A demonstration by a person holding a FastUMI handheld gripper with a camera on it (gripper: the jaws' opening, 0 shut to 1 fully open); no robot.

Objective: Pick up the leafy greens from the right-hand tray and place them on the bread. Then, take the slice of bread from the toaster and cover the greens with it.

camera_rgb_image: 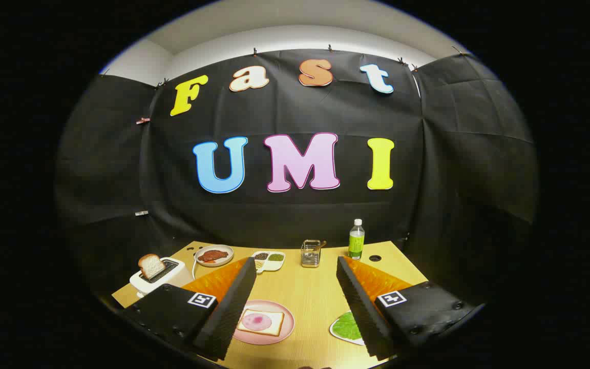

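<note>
My gripper [295, 269] hangs open above the wooden table [315, 292], nothing between its fingers. Down between the fingers, nearer the left one, a pink plate [287, 328] holds a slice of bread [260, 322] topped with a round pink slice. A green leaf [347, 326] lies on a small white tray [337, 331] close to the right finger, which hides part of it. Beyond the left finger stands a white toaster [159, 277] with a slice of bread [150, 265] sticking up from its slot.
Farther back on the table are a plate of reddish meat [213, 254], a divided white dish of seeds and greens [269, 260], a small clear holder with a utensil [311, 253] and a green-labelled bottle [356, 239]. Black cloth walls close the booth behind.
</note>
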